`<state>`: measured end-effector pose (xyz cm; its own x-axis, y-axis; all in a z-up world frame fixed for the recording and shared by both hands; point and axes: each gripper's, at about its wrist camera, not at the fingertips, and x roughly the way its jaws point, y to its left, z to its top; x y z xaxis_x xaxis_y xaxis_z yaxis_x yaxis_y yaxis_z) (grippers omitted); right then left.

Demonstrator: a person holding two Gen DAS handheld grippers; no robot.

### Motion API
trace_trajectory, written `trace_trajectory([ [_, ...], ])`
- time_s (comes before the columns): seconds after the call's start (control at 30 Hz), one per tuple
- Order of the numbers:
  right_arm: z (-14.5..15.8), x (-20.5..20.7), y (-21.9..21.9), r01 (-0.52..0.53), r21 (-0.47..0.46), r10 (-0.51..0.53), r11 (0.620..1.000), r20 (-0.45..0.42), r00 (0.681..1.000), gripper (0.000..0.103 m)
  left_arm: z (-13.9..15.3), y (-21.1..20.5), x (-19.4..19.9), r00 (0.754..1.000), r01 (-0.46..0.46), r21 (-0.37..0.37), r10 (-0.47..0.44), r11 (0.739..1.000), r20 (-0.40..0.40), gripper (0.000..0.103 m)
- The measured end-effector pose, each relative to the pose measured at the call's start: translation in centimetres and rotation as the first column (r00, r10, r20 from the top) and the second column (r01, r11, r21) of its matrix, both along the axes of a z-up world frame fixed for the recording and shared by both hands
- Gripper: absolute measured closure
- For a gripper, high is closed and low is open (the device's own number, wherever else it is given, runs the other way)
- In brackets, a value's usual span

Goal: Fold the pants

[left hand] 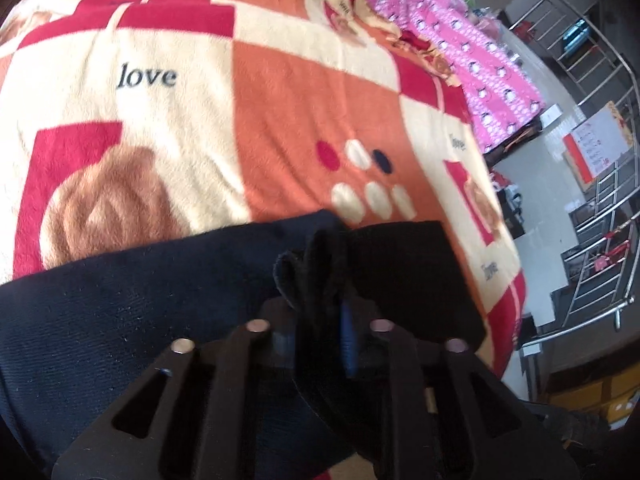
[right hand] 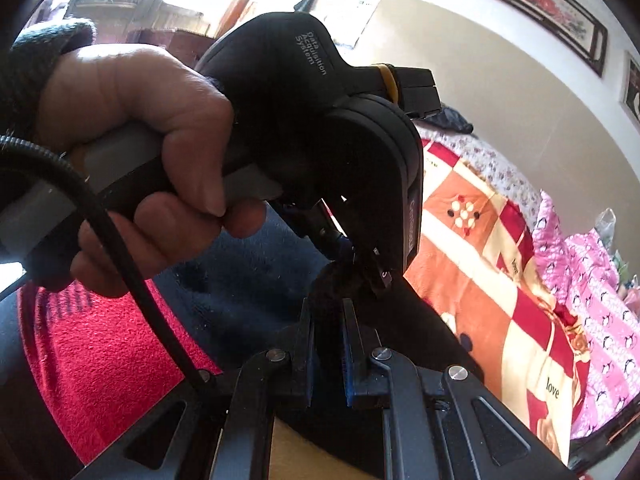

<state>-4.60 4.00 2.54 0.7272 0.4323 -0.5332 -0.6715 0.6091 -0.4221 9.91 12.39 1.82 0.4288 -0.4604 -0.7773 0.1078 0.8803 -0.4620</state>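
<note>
Dark navy pants, orange-red checked blanket

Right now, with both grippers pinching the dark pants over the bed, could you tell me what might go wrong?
1. The left gripper holds only a bunched edge of the pants; it could slip out during the fold.
2. The right gripper grips right beside the left, so they may collide.
3. The plush blanket might drag the cloth and wrinkle it.

The pants run off the left wrist view's edge at 8 o'clock. In the right wrist view, the hand and the other gripper's body block the bed toward 10 o'clock; fabric bunched between the jaws hides the contact.
</note>
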Motion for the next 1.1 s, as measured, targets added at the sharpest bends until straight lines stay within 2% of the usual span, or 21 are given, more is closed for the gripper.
trace_trajectory([
  [0.03, -0.2, 0.3, -0.3, -0.007, 0.010, 0.007, 1.000, -0.028, 1.000, 0.092, -0.1, 0.2, 0.1, 1.000, -0.007, -0.001, 0.007, 1.000, 0.001, 0.073],
  [0.07, -0.3, 0.5, -0.6, -0.014, 0.016, 0.014, 1.000, -0.054, 0.998, 0.086, 0.0, 0.5, 0.0, 1.000, -0.010, -0.012, 0.010, 1.000, 0.006, 0.073],
  [0.1, -0.4, 0.8, -1.0, -0.021, 0.028, 0.024, 0.999, -0.076, 0.997, 0.075, 0.3, 0.8, -0.2, 1.000, -0.016, -0.012, 0.016, 1.000, 0.016, 0.073],
  [0.17, 0.3, 0.1, -2.3, -0.054, 0.109, 0.063, 0.993, -0.084, 0.994, 0.061, 1.4, 1.6, -0.6, 0.997, -0.056, 0.031, 0.055, 0.998, 0.049, 0.073],
  [0.2, 1.0, -0.6, -3.1, -0.084, 0.160, 0.096, 0.984, -0.072, 0.993, 0.059, 2.1, 2.1, -1.0, 0.994, -0.080, 0.047, 0.076, 0.996, 0.073, 0.073],
  [0.27, 2.3, -2.2, -5.1, -0.160, 0.238, 0.176, 0.958, -0.048, 0.983, 0.057, 3.5, 3.0, -1.8, 0.986, -0.135, 0.066, 0.127, 0.989, 0.111, 0.073],
  [0.33, 3.5, -2.4, -7.9, -0.214, 0.287, 0.233, 0.934, -0.035, 0.972, 0.055, 4.9, 3.1, -3.1, 0.975, -0.166, 0.047, 0.156, 0.985, 0.160, 0.072],
  [0.43, 5.0, -0.1, -12.9, -0.178, 0.287, 0.188, 0.941, -0.007, 0.982, 0.054, 6.1, 1.0, -5.5, 0.966, -0.092, -0.007, 0.091, 0.996, 0.240, 0.064],
  [0.5, 5.5, 2.0, -15.7, -0.173, 0.278, 0.193, 0.945, -0.046, 0.980, 0.052, 5.5, -1.1, -6.2, 0.964, -0.017, -0.013, 0.020, 1.000, 0.267, 0.063],
  [0.57, 5.2, 5.7, -18.8, -0.171, 0.247, 0.205, 0.954, -0.119, 0.971, 0.052, 4.2, -2.8, -6.0, 0.968, 0.021, 0.010, -0.023, 1.000, 0.249, 0.063],
  [0.63, 4.7, 8.5, -20.7, -0.190, 0.220, 0.232, 0.957, -0.180, 0.956, 0.052, 1.5, -3.4, -5.9, 0.984, 0.002, 0.010, -0.004, 1.000, 0.176, 0.063],
  [0.7, 4.3, 10.9, -21.7, -0.227, 0.193, 0.269, 0.955, -0.229, 0.935, 0.052, -0.5, -3.3, -6.8, 0.990, -0.036, -0.009, 0.037, 0.999, 0.138, 0.063],
  [0.73, 3.8, 11.8, -21.5, -0.258, 0.189, 0.300, 0.948, -0.247, 0.921, 0.052, -0.9, -3.1, -7.7, 0.985, -0.051, -0.032, 0.055, 0.998, 0.165, 0.063],
  [0.9, 2.0, 15.3, -20.2, -0.413, 0.243, 0.477, 0.878, -0.365, 0.800, 0.052, -1.4, -2.8, -10.3, 0.975, -0.093, -0.082, 0.107, 0.992, 0.195, 0.063],
  [0.93, 1.9, 15.7, -19.5, -0.445, 0.259, 0.514, 0.858, -0.384, 0.767, 0.052, -1.6, -2.8, -10.5, 0.972, -0.095, -0.086, 0.111, 0.992, 0.207, 0.063],
  [1.0, 1.5, 16.5, -18.2, -0.489, 0.263, 0.555, 0.832, -0.399, 0.730, 0.052, -1.8, -2.8, -10.6, 0.969, -0.106, -0.101, 0.126, 0.989, 0.212, 0.063],
  [1.1, -1.4, 17.3, -16.2, -0.503, 0.225, 0.540, 0.834, -0.515, 0.666, 0.050, -1.7, -2.8, -10.5, 0.968, -0.115, -0.098, 0.134, 0.988, 0.214, 0.063],
])
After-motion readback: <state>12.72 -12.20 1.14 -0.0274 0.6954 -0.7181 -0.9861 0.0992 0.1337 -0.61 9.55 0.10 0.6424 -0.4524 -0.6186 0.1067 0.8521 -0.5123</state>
